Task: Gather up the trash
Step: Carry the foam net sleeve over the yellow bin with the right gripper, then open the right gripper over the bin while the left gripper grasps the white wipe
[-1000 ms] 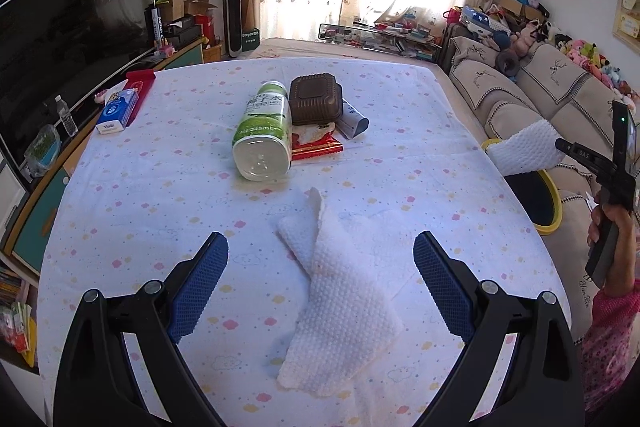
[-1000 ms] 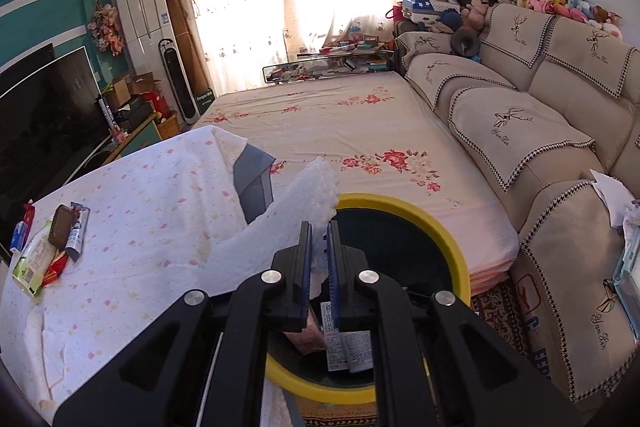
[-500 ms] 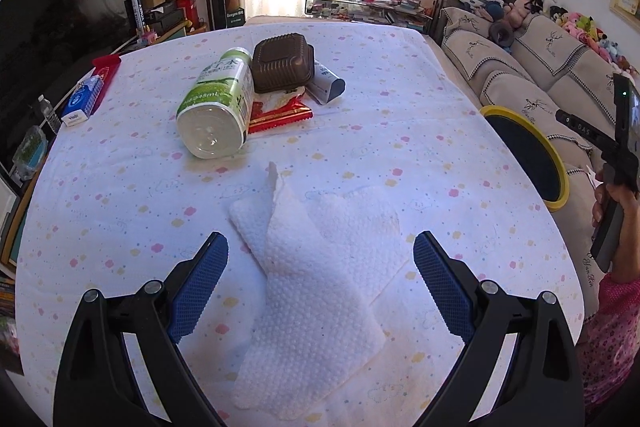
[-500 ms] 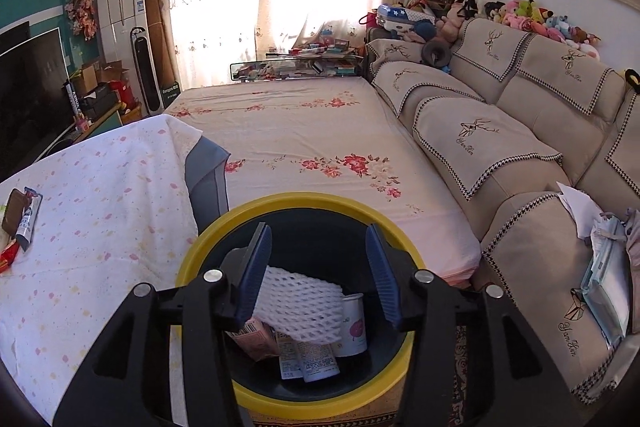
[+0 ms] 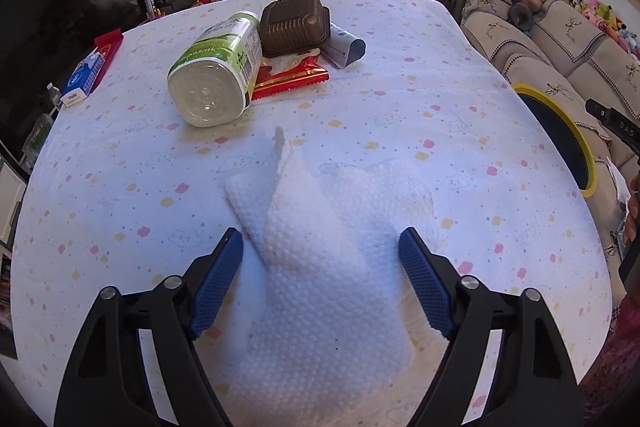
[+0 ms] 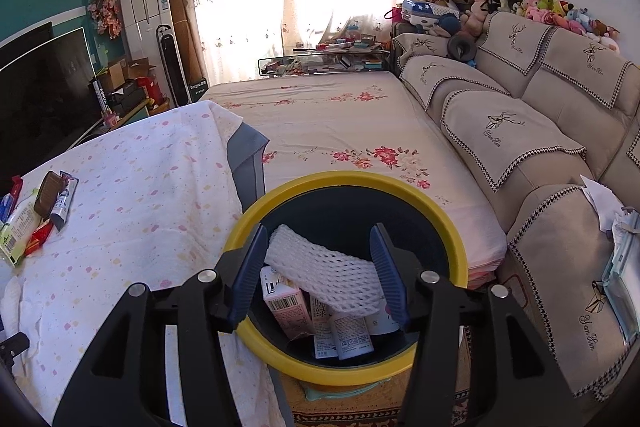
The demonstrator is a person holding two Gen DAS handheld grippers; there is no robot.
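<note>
My left gripper (image 5: 320,255) is open, its jaws on either side of a crumpled white paper towel (image 5: 320,267) lying on the spotted tablecloth (image 5: 120,187). Beyond it lie a green-labelled bottle (image 5: 216,67) on its side, a brown plastic box (image 5: 294,21), a red wrapper (image 5: 290,77) and a small tube (image 5: 344,45). My right gripper (image 6: 318,259) is open and empty above the yellow-rimmed bin (image 6: 256,339). White foam netting (image 6: 324,275) lies in the bin on top of cartons and tubes.
The bin (image 5: 588,163) stands off the table's right edge, by the beige sofa (image 6: 540,131). A red and a blue box (image 5: 86,75) lie at the table's far left. A TV (image 5: 60,23) stands behind. A bed (image 6: 340,131) lies beyond the bin.
My right gripper opened over the bin and the white netting it held dropped in. My left gripper moved forward and down, so the paper towel now lies between its jaws.
</note>
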